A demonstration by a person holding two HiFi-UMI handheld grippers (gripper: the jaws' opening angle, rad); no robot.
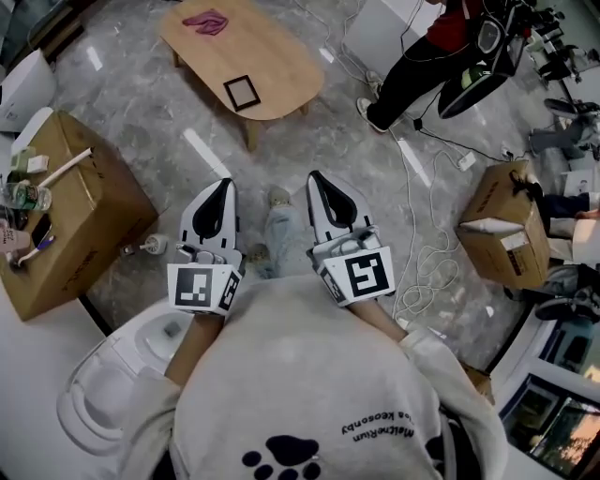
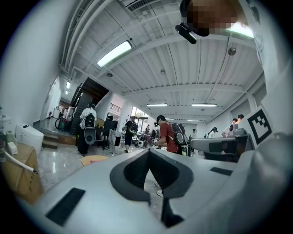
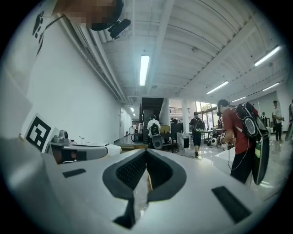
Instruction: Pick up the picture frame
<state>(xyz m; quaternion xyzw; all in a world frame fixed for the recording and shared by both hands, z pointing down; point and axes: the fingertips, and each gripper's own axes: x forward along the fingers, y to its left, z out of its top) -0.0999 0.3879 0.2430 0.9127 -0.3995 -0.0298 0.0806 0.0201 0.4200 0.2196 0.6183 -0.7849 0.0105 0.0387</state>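
The picture frame lies flat on the low wooden table, close to the table's near edge and well apart from a crumpled pink cloth at the far end. It is a small black square with a thin rim, and the table's wood colour shows through its middle (whether that is clear glazing or an empty opening I cannot tell).

Both tools are far short of it, held level over the grey floor in front of the person. The left gripper has its jaws pressed together with nothing between them, and its own view shows the dark pads meeting at the tip. The right gripper is the same, closed and empty.

I judge the frame to be light and stiff, and probably slick on the smooth tabletop, so a sideways nudge would likely slide it rather than lift it. Lying flat, it offers little height to grip. The best hold looks to be across one side rail near its middle, with the jaws opened first. If there is glazing, a hard pinch on a corner could crack it.

A cardboard box stands to the left.
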